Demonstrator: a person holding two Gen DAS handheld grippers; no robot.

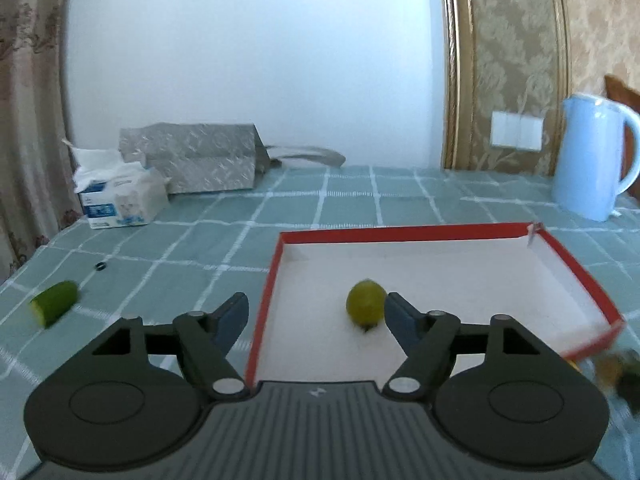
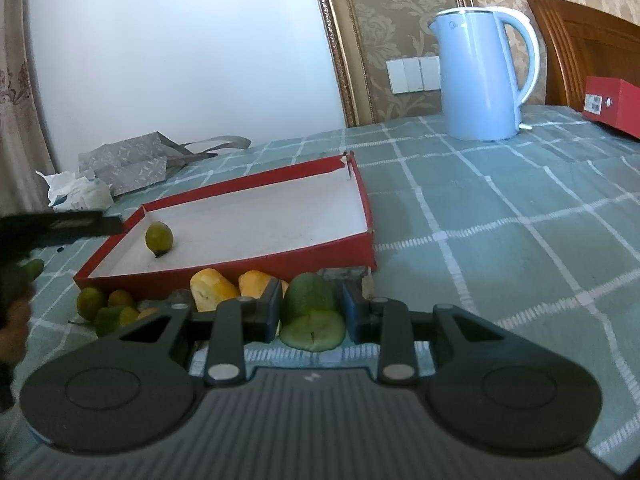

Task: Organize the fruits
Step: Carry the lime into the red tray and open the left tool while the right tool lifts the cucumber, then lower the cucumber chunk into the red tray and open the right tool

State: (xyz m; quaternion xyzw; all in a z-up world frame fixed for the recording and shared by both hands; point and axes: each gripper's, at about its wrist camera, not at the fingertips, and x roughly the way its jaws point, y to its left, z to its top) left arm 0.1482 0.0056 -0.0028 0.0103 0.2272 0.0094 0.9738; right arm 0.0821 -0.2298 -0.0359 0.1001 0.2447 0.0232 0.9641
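Small round yellow-green fruit (image 1: pixel 366 301) lies inside the shallow red cardboard tray with white lining (image 1: pixel 404 230), near its front-left corner, resting free on the tray floor. Left claw (image 1: pixel 316 316) stands wide; its right finger sits just beside the fruit, and whether it touches I cannot tell. Nothing is pressed between the pads, so I judge the fruit as released here: the tray is the collecting place.

Just outside the tray's near wall, on the green checked tabletop (image 2: pixel 500 216), the unsorted pile waits: yellow wedge-shaped fruit pieces (image 2: pixel 212 286) and small green and orange round fruits (image 2: pixel 91 302). Right claw (image 2: pixel 310 312) is narrow, clamped on a green cut fruit half (image 2: pixel 312 304), cut face toward the camera, held in front of the tray's near wall, probably next to go in.

Left of the tray, well apart, a green cut fruit piece (image 1: pixel 56 302) lies alone.

Behind the tray, at the tabletop's far edge: a pale blue electric kettle (image 2: pixel 482 76), a white tissue pack (image 1: pixel 120 192), and a grey patterned paper bag (image 1: pixel 196 160).
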